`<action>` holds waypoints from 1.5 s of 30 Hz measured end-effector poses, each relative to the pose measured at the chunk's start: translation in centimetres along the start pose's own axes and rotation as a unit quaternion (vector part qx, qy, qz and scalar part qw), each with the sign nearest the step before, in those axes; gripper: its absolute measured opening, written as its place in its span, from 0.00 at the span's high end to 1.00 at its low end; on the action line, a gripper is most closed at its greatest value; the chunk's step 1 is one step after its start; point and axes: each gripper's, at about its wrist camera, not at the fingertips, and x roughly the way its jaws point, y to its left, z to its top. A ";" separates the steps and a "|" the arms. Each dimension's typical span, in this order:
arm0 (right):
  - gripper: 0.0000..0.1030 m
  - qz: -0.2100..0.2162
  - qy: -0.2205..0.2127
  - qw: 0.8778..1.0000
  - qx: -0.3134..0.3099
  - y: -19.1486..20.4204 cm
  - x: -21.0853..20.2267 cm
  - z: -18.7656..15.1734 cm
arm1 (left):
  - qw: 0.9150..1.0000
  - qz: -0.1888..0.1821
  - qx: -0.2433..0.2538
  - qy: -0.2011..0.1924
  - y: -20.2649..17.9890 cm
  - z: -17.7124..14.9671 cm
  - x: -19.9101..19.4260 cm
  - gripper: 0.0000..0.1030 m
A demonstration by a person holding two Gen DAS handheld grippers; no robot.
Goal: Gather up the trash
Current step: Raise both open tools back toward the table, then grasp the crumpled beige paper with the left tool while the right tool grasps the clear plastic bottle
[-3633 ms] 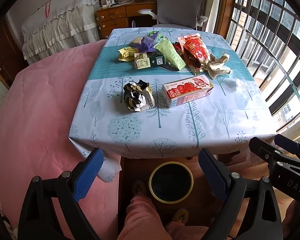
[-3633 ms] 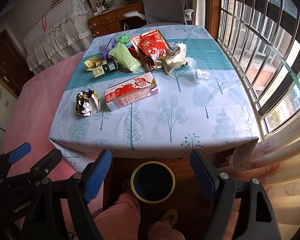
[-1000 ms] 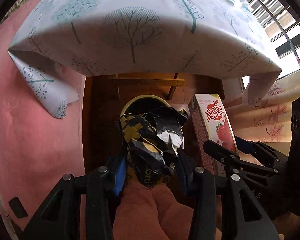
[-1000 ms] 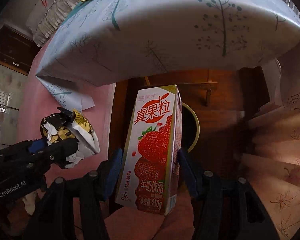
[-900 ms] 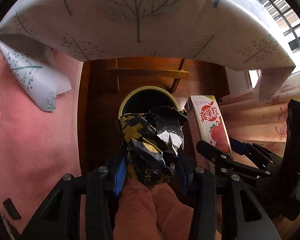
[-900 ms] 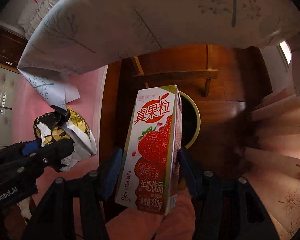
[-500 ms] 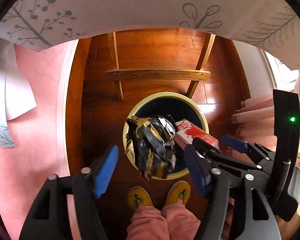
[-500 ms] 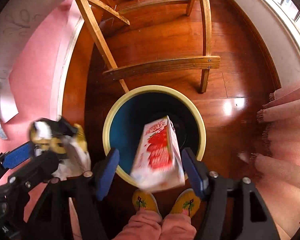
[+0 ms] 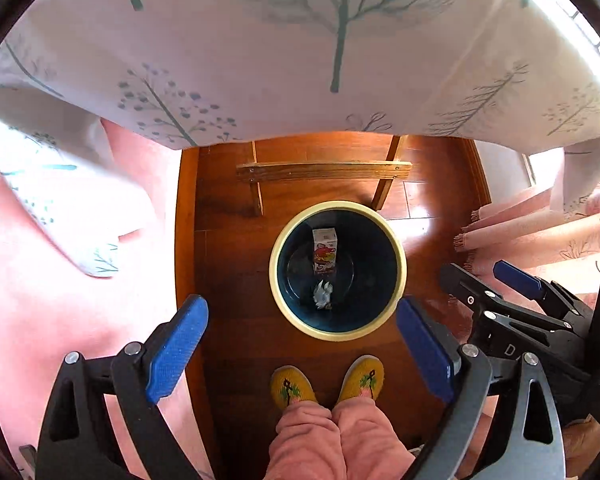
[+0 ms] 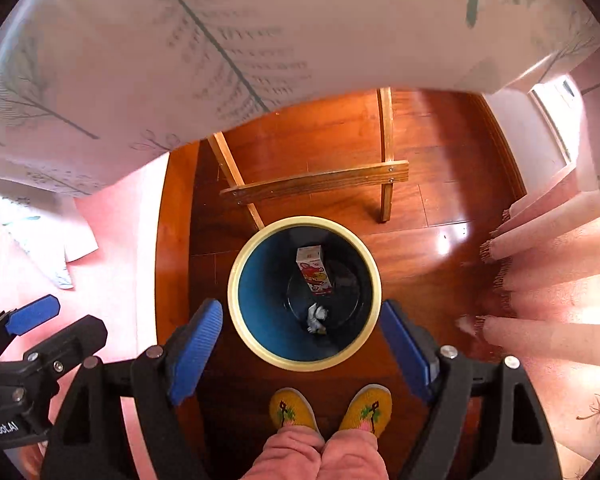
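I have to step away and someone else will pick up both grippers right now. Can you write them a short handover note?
Left gripper: open, holding nothing, above the near rim of the bin.
Right gripper: open, holding nothing, over the same bin.
In the bin: the strawberry milk carton leaning against the far wall, and a crumpled wrapper on the bottom.
Done: these two pieces are binned.
Left: the tabletop is out of sight behind the hanging tablecloth, so raise both grippers and check it for more trash.
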 end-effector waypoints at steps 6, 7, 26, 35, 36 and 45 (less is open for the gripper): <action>0.21 0.011 -0.032 0.999 -0.019 1.9 -10.5 0.3 | 0.997 -0.004 0.054 -0.051 -1.4 0.2 -10.2 0.09; 0.21 0.014 -0.038 0.999 -0.020 2.3 -12.2 0.4 | 0.996 -0.003 0.063 -0.061 -1.6 0.3 -11.7 0.09; 0.21 -0.052 -0.193 0.980 -0.025 4.6 -29.9 6.9 | 0.975 0.010 0.087 -0.205 -2.2 6.1 -29.0 0.10; 0.21 -0.104 -0.218 0.969 -0.045 1.6 -29.8 14.4 | 0.970 0.009 0.073 -0.231 -5.2 10.9 -28.9 0.10; 0.21 -0.109 -0.219 0.968 -0.048 1.1 -29.3 15.6 | 0.971 0.010 0.066 -0.231 -5.5 11.8 -28.5 0.10; 0.21 -0.120 -0.175 0.971 -0.109 -2.0 -21.8 28.1 | 0.980 0.008 -0.008 -0.200 -9.7 22.4 -22.7 0.10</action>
